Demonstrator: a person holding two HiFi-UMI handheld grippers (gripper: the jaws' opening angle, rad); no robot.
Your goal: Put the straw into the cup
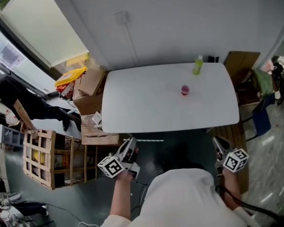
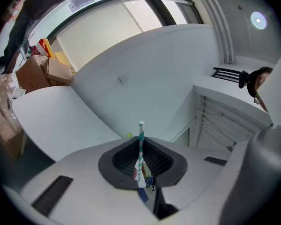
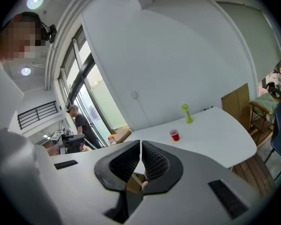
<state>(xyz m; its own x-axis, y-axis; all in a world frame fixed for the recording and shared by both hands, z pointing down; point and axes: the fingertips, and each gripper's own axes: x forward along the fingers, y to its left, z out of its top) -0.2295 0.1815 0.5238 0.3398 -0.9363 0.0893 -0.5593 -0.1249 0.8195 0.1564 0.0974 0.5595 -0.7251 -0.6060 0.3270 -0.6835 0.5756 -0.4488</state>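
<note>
A small red cup (image 1: 185, 90) stands on the white table (image 1: 146, 108), right of its middle; the right gripper view shows the cup (image 3: 174, 135) ahead. My left gripper (image 1: 131, 144) hangs short of the table's near edge, shut on a white straw with teal stripes (image 2: 141, 131). The straw stands upright between the pads of the left gripper (image 2: 142, 146). In the head view the straw (image 1: 149, 139) shows as a thin pale line pointing right. My right gripper (image 1: 218, 142) is off the near right corner, and the pads of the right gripper (image 3: 141, 145) meet with nothing between them.
A green bottle (image 1: 198, 65) stands at the table's far edge, behind the cup. Cardboard boxes (image 1: 90, 84) and a wooden crate (image 1: 38, 157) lie left of the table. A person (image 1: 19, 103) bends there. A chair (image 1: 262, 117) and a brown board (image 1: 241, 63) are at the right.
</note>
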